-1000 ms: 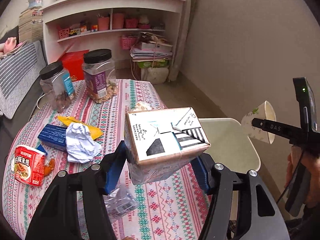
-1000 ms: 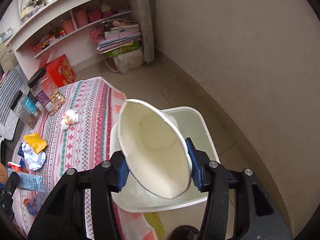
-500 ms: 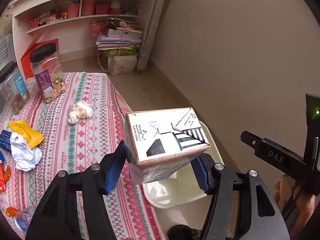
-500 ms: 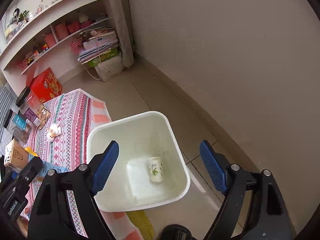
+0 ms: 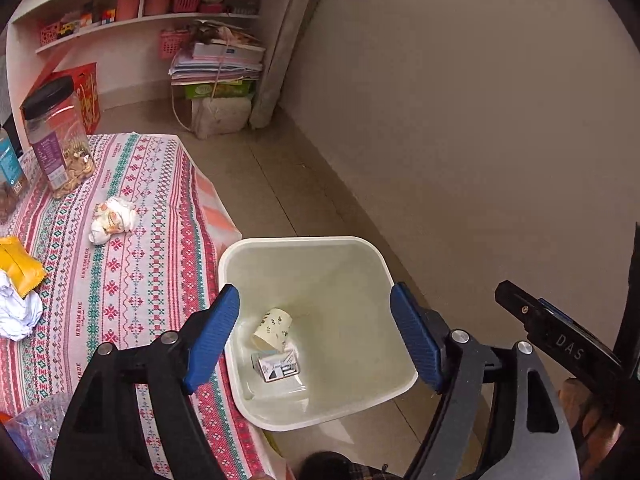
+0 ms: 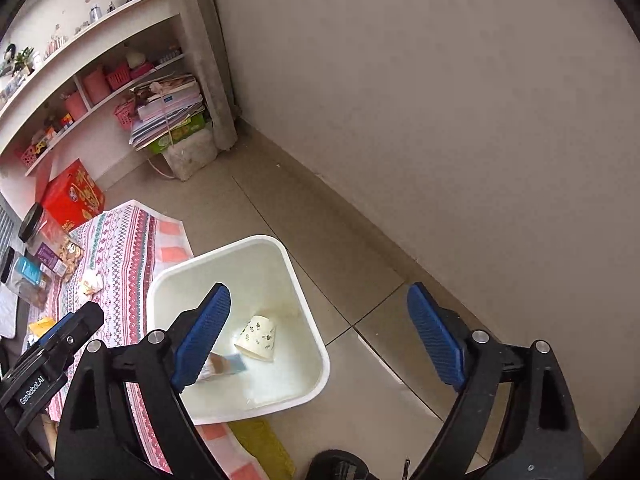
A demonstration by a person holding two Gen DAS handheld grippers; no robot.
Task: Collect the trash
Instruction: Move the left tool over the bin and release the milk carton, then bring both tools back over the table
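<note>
I hold both grippers over the white bin (image 5: 308,248) beside the table (image 5: 132,280). The left gripper (image 5: 316,340) and right gripper (image 6: 320,340) have jaws opening, nothing between them. The carton (image 5: 276,366) and paper cup (image 5: 272,328) lie on the bin floor. Procedure: clear the rim, then return for the crumpled wrapper (image 5: 112,220). The table's near end is cut off; the carton is blurred in the right view.

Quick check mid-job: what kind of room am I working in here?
Most likely a lived-in home room: a low table under a patterned pink tablecloth, white wall shelves with pink baskets, and a white plastic waste bin on the tiled floor.
</note>
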